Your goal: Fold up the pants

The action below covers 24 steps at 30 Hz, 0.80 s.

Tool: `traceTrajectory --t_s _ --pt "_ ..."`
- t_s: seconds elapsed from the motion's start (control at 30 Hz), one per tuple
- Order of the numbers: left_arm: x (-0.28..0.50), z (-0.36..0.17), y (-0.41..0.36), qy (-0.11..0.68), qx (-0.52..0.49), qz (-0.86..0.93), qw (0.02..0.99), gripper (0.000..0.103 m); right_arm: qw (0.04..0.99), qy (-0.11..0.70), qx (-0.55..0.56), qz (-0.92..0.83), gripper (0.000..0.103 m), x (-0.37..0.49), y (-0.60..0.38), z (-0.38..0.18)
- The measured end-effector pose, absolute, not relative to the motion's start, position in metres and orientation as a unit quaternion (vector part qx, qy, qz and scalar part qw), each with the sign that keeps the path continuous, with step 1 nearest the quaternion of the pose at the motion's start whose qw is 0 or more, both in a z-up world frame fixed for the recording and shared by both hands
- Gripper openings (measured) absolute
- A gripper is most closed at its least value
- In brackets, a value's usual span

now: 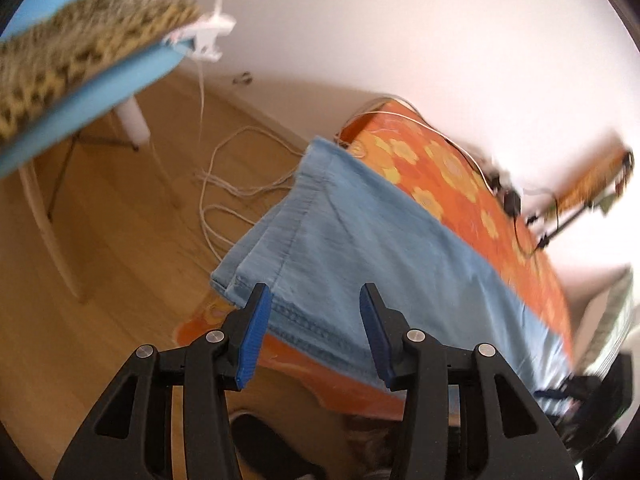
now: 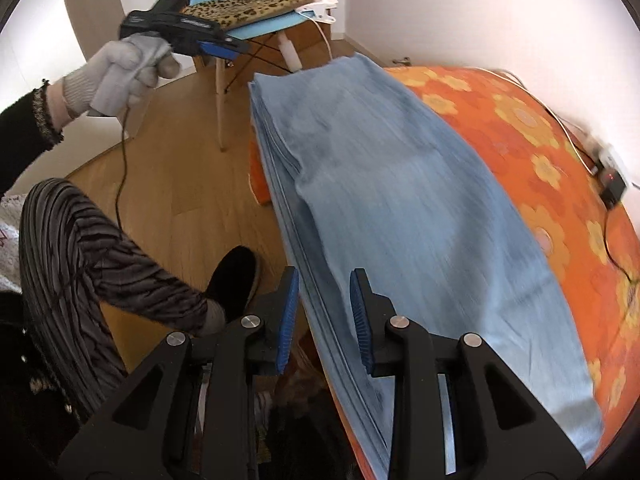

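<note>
Light blue denim pants (image 2: 400, 200) lie folded lengthwise along the near edge of a bed with an orange flowered cover (image 2: 540, 152). In the left wrist view the hem end of the pants (image 1: 340, 248) lies just ahead of my left gripper (image 1: 316, 296), which is open and empty, held above the bed's corner. The left gripper also shows in the right wrist view (image 2: 224, 46), raised in a white-gloved hand. My right gripper (image 2: 324, 280) is open and empty, its jaws astride the near long edge of the pants without closing on it.
A blue chair with a leopard-print cushion (image 2: 248, 4) stands on the wooden floor beyond the bed's end. White cables (image 1: 224, 184) lie on the floor. A black device with cables (image 2: 612, 188) sits on the bed near the wall. The person's leg and black slipper (image 2: 232, 280) are beside the bed.
</note>
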<state>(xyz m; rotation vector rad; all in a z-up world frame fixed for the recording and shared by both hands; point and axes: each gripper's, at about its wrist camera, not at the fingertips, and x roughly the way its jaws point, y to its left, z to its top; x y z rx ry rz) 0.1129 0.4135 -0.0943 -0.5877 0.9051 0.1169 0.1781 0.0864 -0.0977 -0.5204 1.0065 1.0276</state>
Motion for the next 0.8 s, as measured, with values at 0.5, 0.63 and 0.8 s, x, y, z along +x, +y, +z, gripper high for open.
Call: traceTrajectory --t_s 0.5,0.63,0.8 --pt "0.134 -0.15 0.446 0.449 -0.343 0.096 0.819 0.045 0.708 0.464 -0.267 0.461 0.032 0.192 0.132 -0.126" --pt "0.133 -0.152 0.443 0.443 -0.336 0.111 0.824 0.034 0.707 0.473 -0.262 0.456 0.032 0.199 0.132 -0.133" --pt "0.134 -0.147 0.441 0.435 -0.314 0.129 0.834 0.01 0.705 0.479 -0.255 0.457 0.032 0.202 0.132 -0.137"
